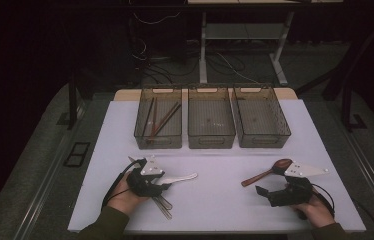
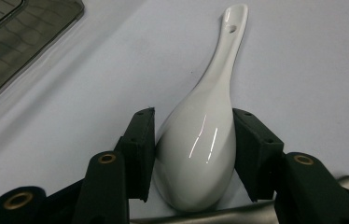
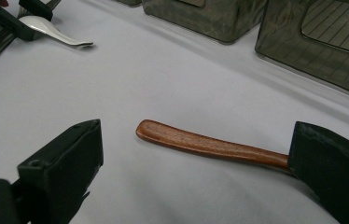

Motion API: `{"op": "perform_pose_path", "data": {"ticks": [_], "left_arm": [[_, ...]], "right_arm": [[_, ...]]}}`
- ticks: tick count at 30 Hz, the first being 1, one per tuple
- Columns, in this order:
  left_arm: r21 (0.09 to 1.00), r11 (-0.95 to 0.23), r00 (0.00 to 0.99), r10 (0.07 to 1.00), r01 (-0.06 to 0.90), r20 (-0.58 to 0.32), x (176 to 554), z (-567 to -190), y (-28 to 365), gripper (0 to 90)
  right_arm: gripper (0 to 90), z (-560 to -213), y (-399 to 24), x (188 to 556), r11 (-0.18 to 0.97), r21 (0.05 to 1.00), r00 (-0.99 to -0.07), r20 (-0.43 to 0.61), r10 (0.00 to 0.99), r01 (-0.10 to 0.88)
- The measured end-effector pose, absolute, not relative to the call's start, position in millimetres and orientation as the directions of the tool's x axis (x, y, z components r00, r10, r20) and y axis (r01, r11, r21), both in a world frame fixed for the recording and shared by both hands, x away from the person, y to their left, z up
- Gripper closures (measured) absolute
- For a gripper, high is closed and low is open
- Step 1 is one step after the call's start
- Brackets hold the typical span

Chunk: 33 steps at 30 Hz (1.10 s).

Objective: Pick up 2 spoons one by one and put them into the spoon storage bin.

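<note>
A white ceramic spoon [image 2: 196, 149] lies on the white table [image 1: 215, 200], and the two pads of my left gripper [image 2: 193, 116] press on either side of its bowl. Its handle [image 1: 182, 177] points right, away from the left gripper [image 1: 161, 181]. A wooden spoon [image 1: 267, 171] lies at the right with its bowl toward the bins. My right gripper [image 3: 196, 128] stands wide open just short of the brown handle [image 3: 210, 145], which runs behind the right jaw. From above, the right gripper [image 1: 267, 192] sits just in front of that spoon.
Three smoky clear bins stand in a row at the back: the left bin [image 1: 142, 131] holds chopsticks [image 1: 157, 120], the middle bin [image 1: 211, 139] and right bin [image 1: 281, 129] look bare. Metal utensils [image 1: 164, 205] lie under my left gripper.
</note>
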<state>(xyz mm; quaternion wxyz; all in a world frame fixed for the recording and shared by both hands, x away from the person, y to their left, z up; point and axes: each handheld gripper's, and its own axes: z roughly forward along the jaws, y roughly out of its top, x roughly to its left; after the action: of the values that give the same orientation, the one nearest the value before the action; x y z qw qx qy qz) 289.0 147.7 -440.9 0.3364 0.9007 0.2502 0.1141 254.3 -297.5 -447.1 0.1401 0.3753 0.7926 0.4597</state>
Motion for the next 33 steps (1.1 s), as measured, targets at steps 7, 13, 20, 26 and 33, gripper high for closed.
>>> {"op": "perform_pose_path", "data": {"ticks": [7, 13, 20, 26, 33], "left_arm": [[0.668, -0.640, 0.850, 0.526, 0.380, 0.020, 292.3, -440.3, 148.0, 54.2], [0.667, -0.635, 0.849, 0.528, 0.390, 0.006, 295.2, -440.9, 146.9, 53.8], [0.675, -0.619, 0.843, 0.538, 0.401, -0.008, 301.5, -437.0, 150.7, 57.8], [0.682, -0.606, 0.833, 0.553, 0.409, -0.008, 304.1, -436.9, 151.3, 58.8], [0.690, -0.591, 0.818, 0.575, 0.418, -0.003, 310.7, -436.4, 151.8, 60.6]], "right_arm": [[2.9, -447.1, -297.5, 254.4, 0.294, 0.834, -0.679, 0.124, 0.724, 0.467], [2.9, -446.9, -297.6, 254.4, 0.292, 0.835, -0.678, 0.125, 0.724, 0.467], [2.9, -447.1, -297.6, 254.8, 0.292, 0.835, -0.678, 0.125, 0.724, 0.466], [2.9, -447.3, -297.2, 254.9, 0.292, 0.834, -0.677, 0.127, 0.725, 0.468], [2.9, -447.4, -296.9, 254.9, 0.291, 0.834, -0.677, 0.128, 0.725, 0.469]]}}
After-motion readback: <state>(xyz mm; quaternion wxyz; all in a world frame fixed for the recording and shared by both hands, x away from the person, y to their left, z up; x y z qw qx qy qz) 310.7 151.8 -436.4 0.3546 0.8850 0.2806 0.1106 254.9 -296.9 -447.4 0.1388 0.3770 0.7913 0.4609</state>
